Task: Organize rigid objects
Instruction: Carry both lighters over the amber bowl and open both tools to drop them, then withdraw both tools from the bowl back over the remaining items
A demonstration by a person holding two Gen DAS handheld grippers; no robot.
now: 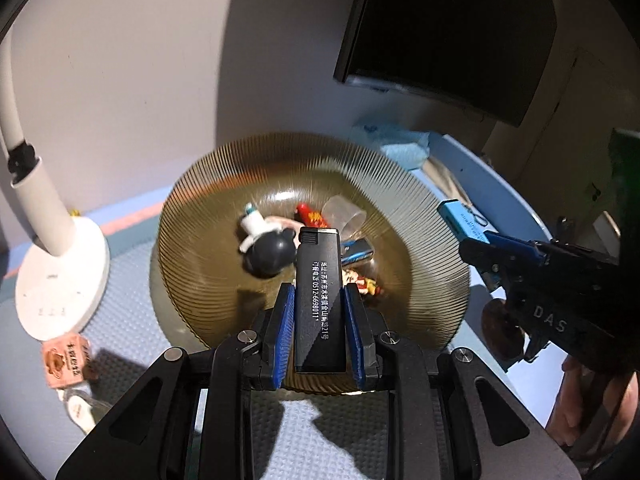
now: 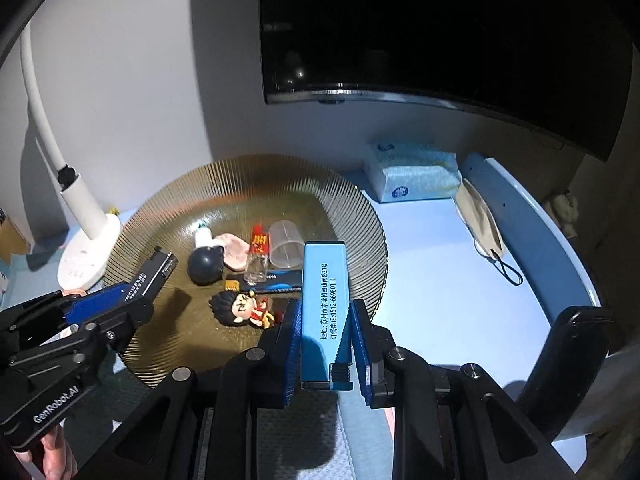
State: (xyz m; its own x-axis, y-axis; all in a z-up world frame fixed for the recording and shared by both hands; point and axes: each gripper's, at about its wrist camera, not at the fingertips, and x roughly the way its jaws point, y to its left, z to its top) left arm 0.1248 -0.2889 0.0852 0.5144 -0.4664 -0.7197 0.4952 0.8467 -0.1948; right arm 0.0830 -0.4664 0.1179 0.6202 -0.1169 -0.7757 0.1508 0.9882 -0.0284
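1. The black lighter [image 1: 318, 300] hides part of the figurine [image 1: 366, 284] and the dark blue item [image 1: 358, 249] behind it in the plate [image 1: 192, 208].
2. The blue lighter [image 2: 322, 308] covers the plate's near right rim.
3. The monitor [image 2: 440, 28] is cut off by the top edge; its screen is too dark to read.
4. The lamp [image 1: 60, 280] neck runs out at the left edge.
5. The pink packet [image 1: 66, 362] print is blurred.
6. The hand [image 2: 52, 456] is cut by the bottom edge.
7. The brown round thing [image 1: 500, 328] sits partly behind the right tool [image 1: 476, 240].
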